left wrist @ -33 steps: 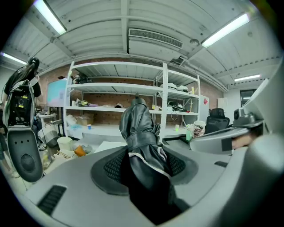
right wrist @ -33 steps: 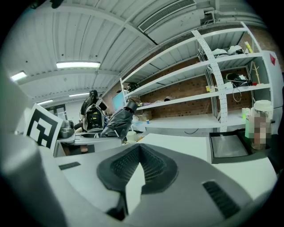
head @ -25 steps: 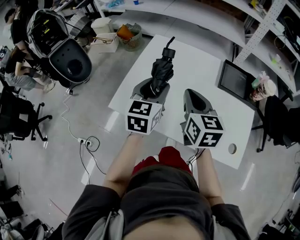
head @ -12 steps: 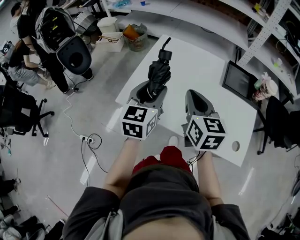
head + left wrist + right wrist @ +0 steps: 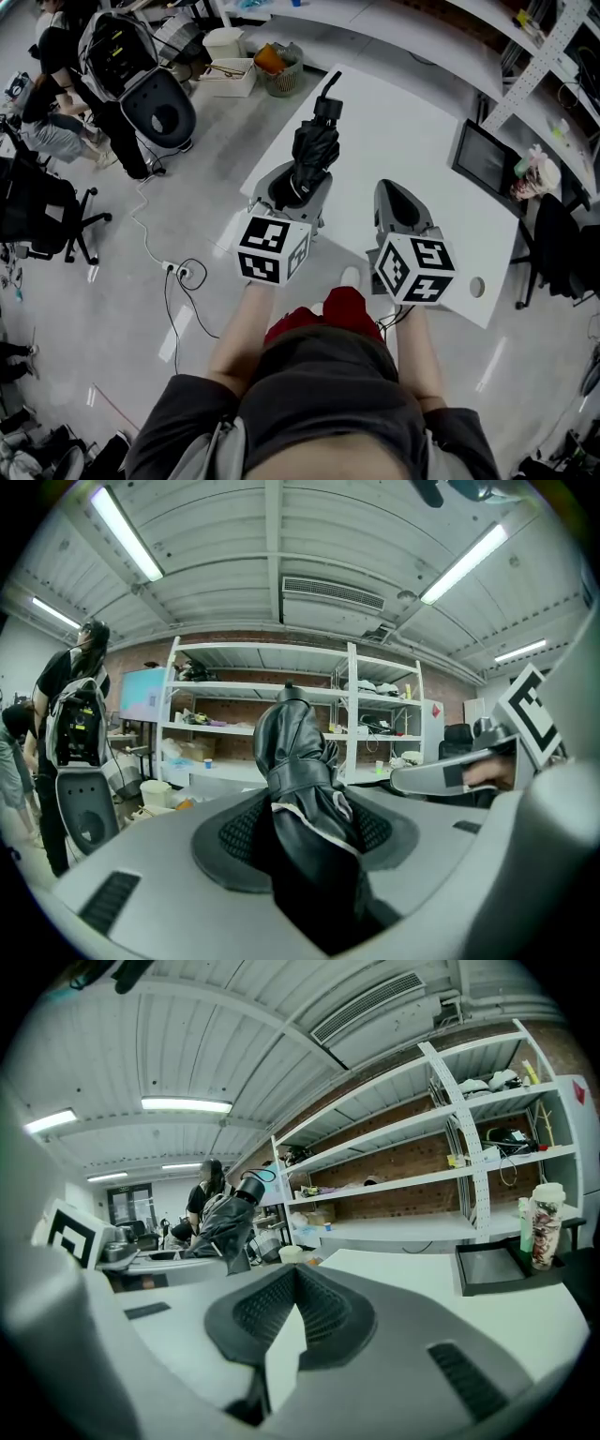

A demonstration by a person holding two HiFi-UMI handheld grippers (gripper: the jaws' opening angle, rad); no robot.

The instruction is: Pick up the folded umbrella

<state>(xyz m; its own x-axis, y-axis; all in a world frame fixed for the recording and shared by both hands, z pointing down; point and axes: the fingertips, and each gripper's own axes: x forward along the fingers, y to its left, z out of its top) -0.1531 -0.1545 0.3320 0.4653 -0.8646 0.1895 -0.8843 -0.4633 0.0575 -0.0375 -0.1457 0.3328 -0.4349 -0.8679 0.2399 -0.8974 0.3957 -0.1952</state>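
The folded black umbrella (image 5: 314, 150) sticks up and away from my left gripper (image 5: 292, 192), which is shut on its lower end above the near left part of the white table (image 5: 412, 131). In the left gripper view the umbrella (image 5: 300, 761) fills the space between the pads, its strap wrapped round the folds. My right gripper (image 5: 401, 204) hovers beside it over the table's near edge, its jaws together at the tips (image 5: 295, 1274) with nothing in them. From the right gripper view the umbrella (image 5: 225, 1227) shows off to the left.
A black tray (image 5: 483, 159) and a drink cup (image 5: 534, 178) lie at the table's right edge. On the floor to the left are a black chair (image 5: 155, 103), a basket (image 5: 281, 70) and a cable (image 5: 178, 272). Shelves line the far wall.
Both grippers have drawn back a little toward my body, the left one still carrying the umbrella. The jaws look unchanged.
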